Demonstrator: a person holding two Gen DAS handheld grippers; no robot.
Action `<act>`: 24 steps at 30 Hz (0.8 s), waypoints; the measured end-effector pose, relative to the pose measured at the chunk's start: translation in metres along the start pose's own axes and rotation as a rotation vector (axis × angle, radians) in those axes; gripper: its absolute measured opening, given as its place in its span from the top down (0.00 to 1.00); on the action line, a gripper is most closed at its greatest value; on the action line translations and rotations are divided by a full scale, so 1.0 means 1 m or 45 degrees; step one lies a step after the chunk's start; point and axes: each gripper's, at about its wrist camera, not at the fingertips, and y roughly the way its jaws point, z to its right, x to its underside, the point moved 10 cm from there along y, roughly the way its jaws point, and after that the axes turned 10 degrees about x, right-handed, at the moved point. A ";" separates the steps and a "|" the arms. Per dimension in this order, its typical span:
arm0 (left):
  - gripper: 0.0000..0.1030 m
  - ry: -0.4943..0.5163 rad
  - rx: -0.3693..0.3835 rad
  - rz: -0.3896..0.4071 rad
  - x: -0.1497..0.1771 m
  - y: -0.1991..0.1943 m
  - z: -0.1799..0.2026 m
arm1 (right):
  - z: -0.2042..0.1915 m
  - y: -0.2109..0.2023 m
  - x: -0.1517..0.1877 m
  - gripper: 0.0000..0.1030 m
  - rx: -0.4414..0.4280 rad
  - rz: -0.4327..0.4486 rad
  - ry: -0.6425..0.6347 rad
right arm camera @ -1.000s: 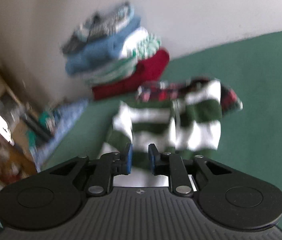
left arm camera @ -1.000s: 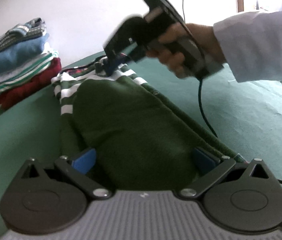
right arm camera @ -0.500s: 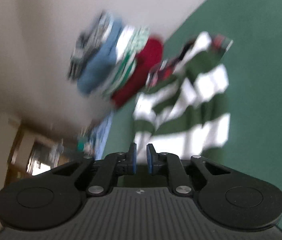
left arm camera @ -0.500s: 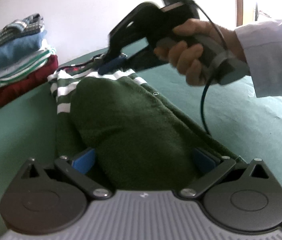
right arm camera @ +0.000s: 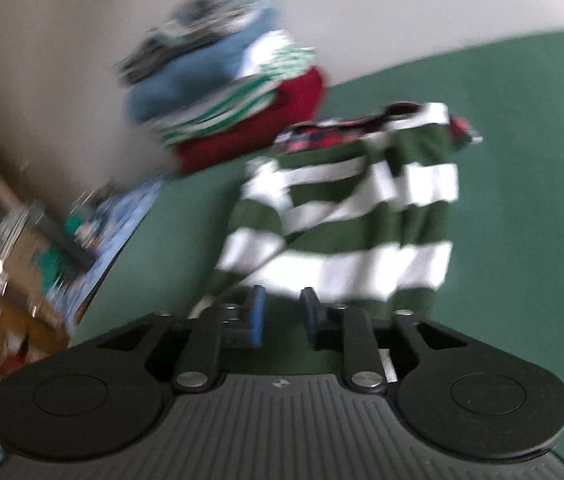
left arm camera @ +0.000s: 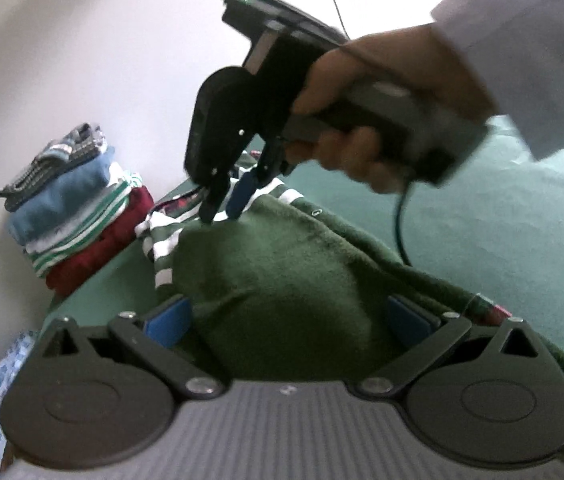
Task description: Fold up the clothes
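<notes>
Black gripper (left arm camera: 288, 316) with blue pads (left arm camera: 167, 320), silver screws, white sleeve (left arm camera: 522, 44), black cable (left arm camera: 400, 220)

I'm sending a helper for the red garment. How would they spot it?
Find the green surface where it meets the pale wall; a stack of folded clothes stands there. The red garment is the bottom layer, under the green-and-white striped one, and the only solid red piece.

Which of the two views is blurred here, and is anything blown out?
Right wrist view: motion blur smears the folded stack, the striped garment and the left-edge clutter. Left wrist view: sharper on the green garment; only the person's hand and the right gripper are soft, and the top-right window is blown out.
</notes>
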 end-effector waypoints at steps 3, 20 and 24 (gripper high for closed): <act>0.01 -0.065 0.067 -0.009 0.001 0.003 -0.006 | -0.005 -0.005 0.014 0.73 0.066 -0.013 -0.137; 0.01 -0.404 0.382 -0.066 0.018 0.021 -0.025 | -0.022 -0.099 0.036 0.46 0.634 0.352 -0.336; 0.01 -0.406 0.389 -0.065 0.018 0.021 -0.025 | -0.038 -0.164 0.051 0.00 0.952 0.769 -0.304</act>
